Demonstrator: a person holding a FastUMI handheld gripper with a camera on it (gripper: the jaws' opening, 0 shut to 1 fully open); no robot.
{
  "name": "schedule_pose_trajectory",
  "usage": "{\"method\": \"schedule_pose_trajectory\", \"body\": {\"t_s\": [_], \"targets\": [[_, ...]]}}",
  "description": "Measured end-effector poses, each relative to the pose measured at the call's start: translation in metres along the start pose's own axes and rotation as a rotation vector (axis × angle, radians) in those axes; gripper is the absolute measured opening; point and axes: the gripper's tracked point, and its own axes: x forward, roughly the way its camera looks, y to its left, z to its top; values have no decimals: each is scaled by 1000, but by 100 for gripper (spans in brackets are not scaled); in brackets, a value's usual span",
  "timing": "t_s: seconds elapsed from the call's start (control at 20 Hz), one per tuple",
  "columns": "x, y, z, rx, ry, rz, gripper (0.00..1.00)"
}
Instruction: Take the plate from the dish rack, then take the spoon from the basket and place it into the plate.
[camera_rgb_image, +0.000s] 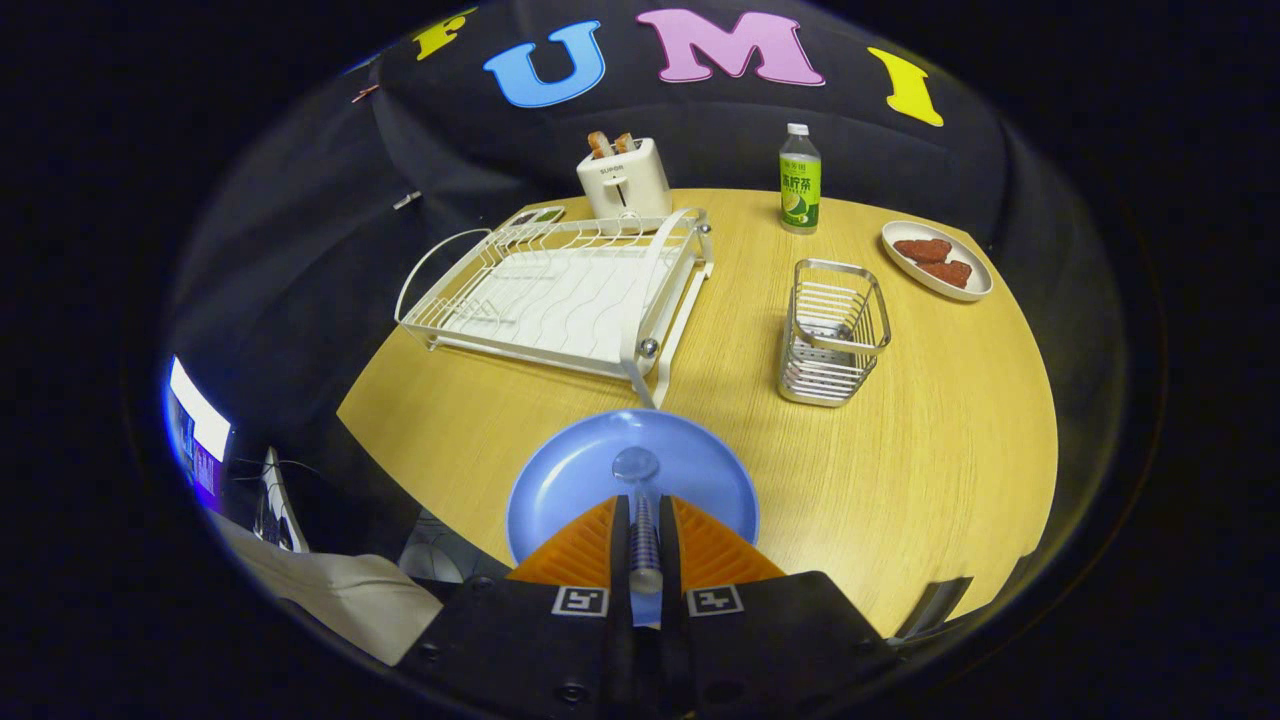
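Wood table (930, 440) in a dark-draped booth, you looking down along the gripper (645, 505) from the near edge.

Your gripper: fingers nearly closed, pinching the spoon (640, 500) by its handle. Both fingers press on it, one each side. Handle runs straight fwd between them; bowl sticks out just ahead of the tips.

Spoon bowl sits over the plate (570, 480), abt mid-plate. Can't tell if it touches the plate surface or hangs just above.

Plate: blue, round, flat on the table right at the near edge, under and ahead of your fingers. Near part hidden by the fingers.

Rack (560, 290): white wire, beyond the plate and to the left, w/ a white drip tray inside. Its near corner post stands just behind the plate's far rim, close but apart.

Basket (835, 330): metal wire, upright, beyond the plate to the right, near the rack's right side, well apart from the plate.

Toaster (625, 180): white, behind the rack at the far edge, two slices sticking up.

Bottle (800, 180): green label, white cap, upright, far edge, right of toaster.

Dish (935, 258): white, oval, far right beyond the basket, two reddish-brown pieces on it.

Screen (195, 435) lit off the table to your left; pale cloth below it.
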Motion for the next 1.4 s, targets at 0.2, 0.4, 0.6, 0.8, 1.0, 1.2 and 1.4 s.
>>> {"method": "schedule_pose_trajectory", "body": {"t_s": [0.2, 0.4, 0.6, 0.8, 1.0, 1.2, 1.4], "targets": [[11, 2, -31, 20, 84, 9, 14], [22, -1, -53, 3, 134, -17, 15], [27, -4, -67, -16, 178, -45, 19], [25, -8, -67, -14, 174, -54, 46], [19, -8, -60, -17, 163, -40, 79], [6, -7, -31, -37, 106, -18, 100], [-15, -13, 33, -86, -34, -33, 100]]}}
